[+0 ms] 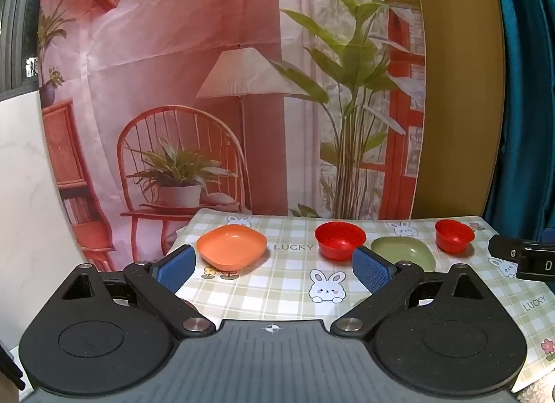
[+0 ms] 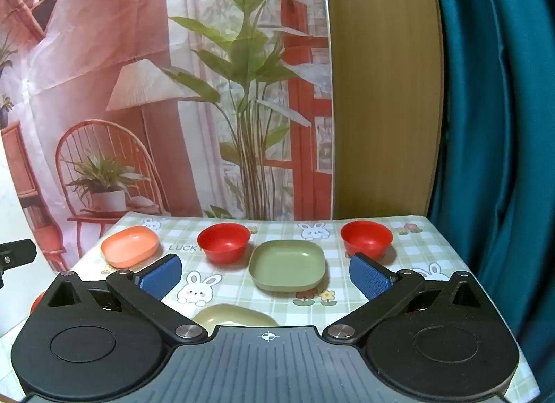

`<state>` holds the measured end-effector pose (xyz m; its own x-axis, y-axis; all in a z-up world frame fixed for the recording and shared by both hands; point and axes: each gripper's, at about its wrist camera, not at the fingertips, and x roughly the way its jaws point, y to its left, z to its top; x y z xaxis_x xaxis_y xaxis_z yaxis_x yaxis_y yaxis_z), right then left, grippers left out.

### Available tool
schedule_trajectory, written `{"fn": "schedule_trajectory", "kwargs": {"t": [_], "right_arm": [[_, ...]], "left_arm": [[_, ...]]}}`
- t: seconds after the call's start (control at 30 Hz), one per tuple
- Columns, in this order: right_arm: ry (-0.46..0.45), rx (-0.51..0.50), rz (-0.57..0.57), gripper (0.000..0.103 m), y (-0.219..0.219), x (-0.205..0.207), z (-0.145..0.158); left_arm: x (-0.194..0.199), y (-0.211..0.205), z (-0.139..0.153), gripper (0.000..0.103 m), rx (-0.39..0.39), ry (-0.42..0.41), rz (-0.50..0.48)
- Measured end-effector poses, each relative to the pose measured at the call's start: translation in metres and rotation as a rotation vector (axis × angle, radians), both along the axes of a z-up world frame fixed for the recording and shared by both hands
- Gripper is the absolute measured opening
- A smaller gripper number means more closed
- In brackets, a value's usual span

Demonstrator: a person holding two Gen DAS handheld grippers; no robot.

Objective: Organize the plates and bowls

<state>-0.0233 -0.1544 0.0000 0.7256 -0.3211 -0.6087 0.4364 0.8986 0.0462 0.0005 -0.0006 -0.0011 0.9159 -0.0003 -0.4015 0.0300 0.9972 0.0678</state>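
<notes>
An orange plate (image 1: pixel 231 246) (image 2: pixel 130 245) lies at the table's far left. A red bowl (image 1: pixel 340 240) (image 2: pixel 224 242) stands mid-table, a green square plate (image 1: pixel 404 251) (image 2: pixel 287 265) to its right, and a second red bowl (image 1: pixel 454 235) (image 2: pixel 366 239) at the far right. A beige plate (image 2: pixel 236 317) lies close under the right gripper. A red thing's edge (image 2: pixel 36 300) shows at the near left. My left gripper (image 1: pixel 274 269) is open and empty above the table's near side. My right gripper (image 2: pixel 265 274) is open and empty, before the green plate.
The table wears a checked bunny cloth (image 1: pixel 277 285) (image 2: pixel 409 264). A printed backdrop (image 1: pixel 208 91) hangs behind it, a wood panel (image 2: pixel 381 91) and teal curtain (image 2: pixel 503 125) to the right. The other gripper's black body (image 1: pixel 520 257) shows at the right edge.
</notes>
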Motion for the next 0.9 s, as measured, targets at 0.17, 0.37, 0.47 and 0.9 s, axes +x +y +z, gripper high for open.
{"fn": "schedule_trajectory", "kwargs": {"t": [0.17, 0.37, 0.47, 0.9], "right_arm": [[-0.003, -0.002, 0.001, 0.103, 0.0004, -0.0008, -0.0005], [-0.004, -0.003, 0.002, 0.103, 0.001, -0.0008, -0.0008], [-0.004, -0.003, 0.002, 0.103, 0.0007, -0.0028, 0.0026], [-0.006, -0.007, 0.003, 0.103, 0.0007, -0.0016, 0.0033]], "left_arm": [[0.0, -0.0004, -0.0005, 0.098, -0.001, 0.002, 0.001], [0.002, -0.0003, -0.0014, 0.098, -0.004, 0.008, 0.0], [0.002, -0.0005, -0.0015, 0.098, -0.004, 0.008, 0.0], [0.0026, -0.0037, -0.0028, 0.098, -0.006, 0.008, -0.003]]}}
